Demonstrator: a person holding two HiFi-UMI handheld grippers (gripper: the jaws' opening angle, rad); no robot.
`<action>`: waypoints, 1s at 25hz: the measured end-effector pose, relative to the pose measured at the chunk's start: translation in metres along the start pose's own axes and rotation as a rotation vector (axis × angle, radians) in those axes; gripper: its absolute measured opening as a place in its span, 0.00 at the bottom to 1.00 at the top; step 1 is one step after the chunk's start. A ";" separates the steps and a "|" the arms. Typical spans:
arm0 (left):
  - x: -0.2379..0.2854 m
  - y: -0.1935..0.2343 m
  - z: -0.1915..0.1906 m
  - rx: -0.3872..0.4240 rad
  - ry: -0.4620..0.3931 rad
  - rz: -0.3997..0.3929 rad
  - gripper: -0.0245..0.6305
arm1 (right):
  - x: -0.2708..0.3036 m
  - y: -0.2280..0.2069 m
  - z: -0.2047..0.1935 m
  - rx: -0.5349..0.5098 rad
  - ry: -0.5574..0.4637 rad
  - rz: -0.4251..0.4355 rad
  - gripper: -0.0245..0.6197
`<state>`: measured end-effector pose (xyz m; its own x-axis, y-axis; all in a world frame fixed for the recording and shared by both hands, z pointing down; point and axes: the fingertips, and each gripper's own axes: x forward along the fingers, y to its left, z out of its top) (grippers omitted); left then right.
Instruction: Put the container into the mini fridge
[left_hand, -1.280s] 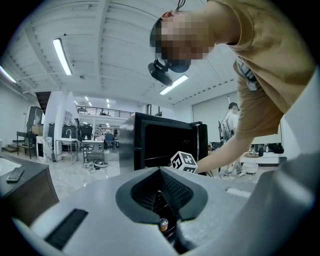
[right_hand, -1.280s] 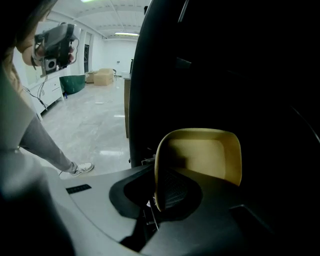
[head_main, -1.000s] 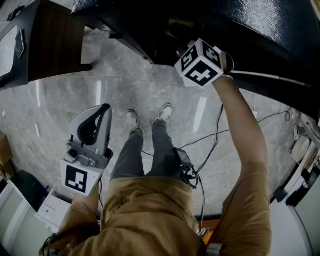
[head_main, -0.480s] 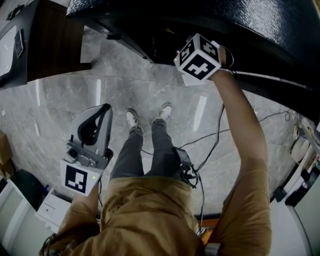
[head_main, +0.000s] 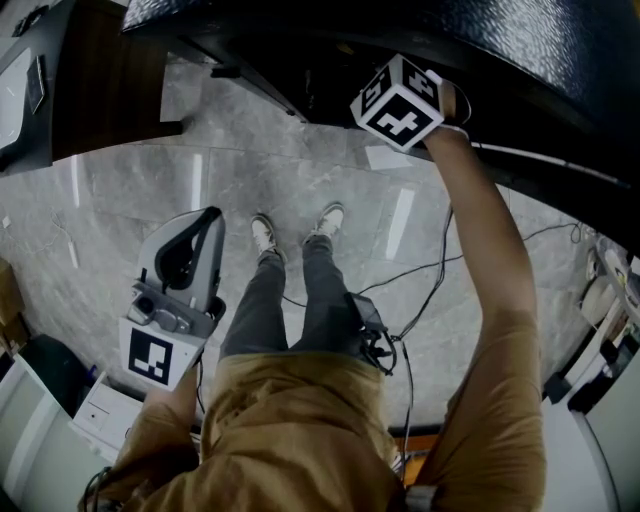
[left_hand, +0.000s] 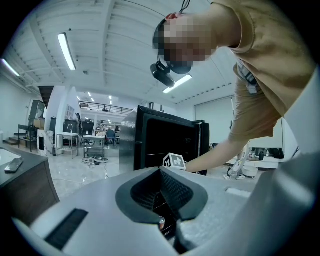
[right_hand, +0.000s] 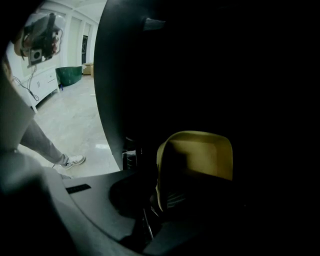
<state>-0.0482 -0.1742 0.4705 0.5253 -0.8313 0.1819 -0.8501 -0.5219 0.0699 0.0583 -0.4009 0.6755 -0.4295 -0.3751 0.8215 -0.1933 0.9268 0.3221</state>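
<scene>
- The right tongs (right_hand: 158, 197) and their yellow container (right_hand: 200, 155) have gone a bit deeper into the mini fridge (head_main: 540, 70).
- The arm (head_main: 490, 250) reaches out more.

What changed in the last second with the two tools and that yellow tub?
The right tool, shut on the rim of the yellow container, has edged up the head view, further toward the inside of the dark mini fridge. Nothing was grabbed or let go. The left tool stayed put low on the left, holding nothing.
</scene>
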 end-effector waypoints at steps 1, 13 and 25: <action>0.000 0.000 0.000 0.000 0.000 0.001 0.04 | 0.001 -0.001 0.001 0.000 -0.001 -0.001 0.05; 0.002 0.001 -0.004 0.000 0.002 -0.006 0.04 | 0.004 -0.013 -0.005 0.021 0.018 -0.062 0.05; 0.005 0.003 -0.002 -0.004 -0.004 -0.010 0.04 | 0.001 -0.015 -0.002 0.024 0.007 -0.092 0.21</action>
<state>-0.0480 -0.1795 0.4734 0.5338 -0.8268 0.1774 -0.8450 -0.5294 0.0754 0.0626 -0.4148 0.6727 -0.4032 -0.4581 0.7922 -0.2527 0.8877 0.3848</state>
